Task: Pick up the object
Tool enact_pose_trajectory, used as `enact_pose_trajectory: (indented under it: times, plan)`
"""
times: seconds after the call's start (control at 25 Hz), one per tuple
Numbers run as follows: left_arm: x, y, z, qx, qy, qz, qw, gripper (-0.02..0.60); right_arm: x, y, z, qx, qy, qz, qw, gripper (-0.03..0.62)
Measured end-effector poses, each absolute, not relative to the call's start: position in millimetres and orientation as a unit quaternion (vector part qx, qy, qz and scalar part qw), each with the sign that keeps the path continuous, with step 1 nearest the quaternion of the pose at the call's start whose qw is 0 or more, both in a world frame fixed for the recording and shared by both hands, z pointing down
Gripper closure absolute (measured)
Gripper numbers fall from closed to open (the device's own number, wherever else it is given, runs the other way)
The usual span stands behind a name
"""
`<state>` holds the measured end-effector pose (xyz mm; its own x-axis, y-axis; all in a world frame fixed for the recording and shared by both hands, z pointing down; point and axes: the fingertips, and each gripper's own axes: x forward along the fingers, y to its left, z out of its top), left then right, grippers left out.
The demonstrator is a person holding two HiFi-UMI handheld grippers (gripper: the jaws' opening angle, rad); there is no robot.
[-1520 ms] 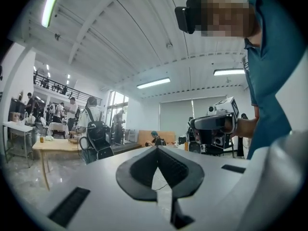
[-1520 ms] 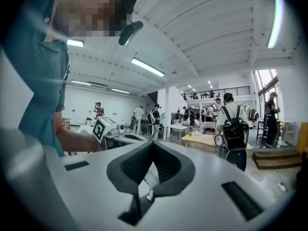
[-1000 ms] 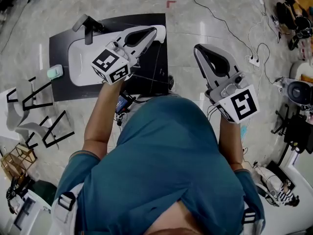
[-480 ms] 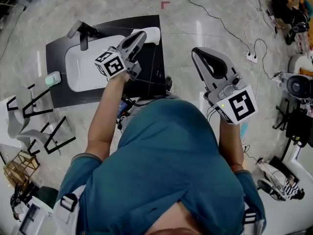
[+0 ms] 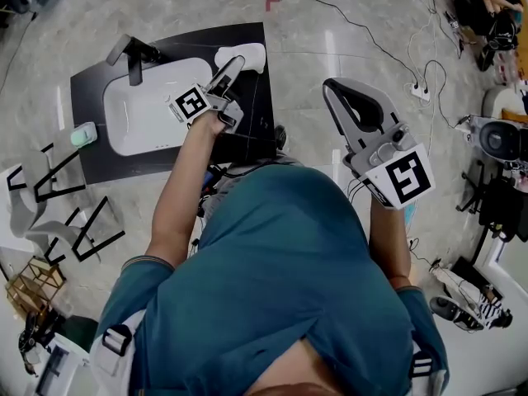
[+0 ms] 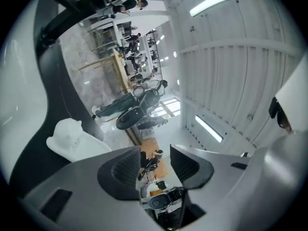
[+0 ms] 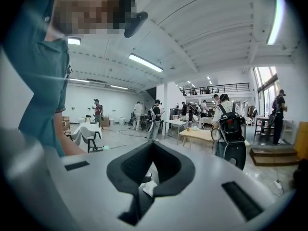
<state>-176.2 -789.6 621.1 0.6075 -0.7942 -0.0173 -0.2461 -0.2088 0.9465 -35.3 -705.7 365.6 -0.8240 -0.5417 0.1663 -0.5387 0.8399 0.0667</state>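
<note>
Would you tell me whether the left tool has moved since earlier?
Yes: the left tool sank toward the black countertop; its jaws have just been opening, with nothing between.

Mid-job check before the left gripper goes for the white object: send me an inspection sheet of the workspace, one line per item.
Surface: black countertop with a white sink and a black faucet.
Job's things: white object on the countertop's corner beside the sink, not gripped.
Clutter: small mint-green item at the countertop's edge.
Grippers: left gripper has its jaws apart, having just been opening, with nothing between them; the white object lies off to one side. Right gripper is shut and empty, held away from the countertop.
Cables: black cable runs across the floor to a power strip.
Surroundings: marble-look floor; black-framed racks beside the countertop.
</note>
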Motion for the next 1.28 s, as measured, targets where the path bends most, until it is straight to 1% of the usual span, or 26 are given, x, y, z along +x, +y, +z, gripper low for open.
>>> enact_pose_trajectory:
  times: [0.2,0.36,0.6,0.72,1.28]
  plan:
    - [-184,-793,656,0.661,-0.367,-0.318,0.572,0.352,-36,-710,368,0.283,-0.954,-0.006,0.095,0.58]
    - [-184,-793,679,0.613,-0.366,-0.349,0.607,0.319,-37,-714,369,0.284,-0.954,-0.005,0.099,0.58]
    - [-182,-796,699,0.556,-0.355,-0.392,0.641,0.277,-40,-722,373,0.286,-0.952,-0.002,0.104,0.58]
    - [-183,-795,716,0.542,-0.365,-0.386,0.651,0.255,-40,-724,374,0.286,-0.952,0.0,0.109,0.58]
    - [-181,-794,775,0.474,-0.385,-0.394,0.687,0.239,-52,-731,383,0.285,-0.951,0.01,0.123,0.58]
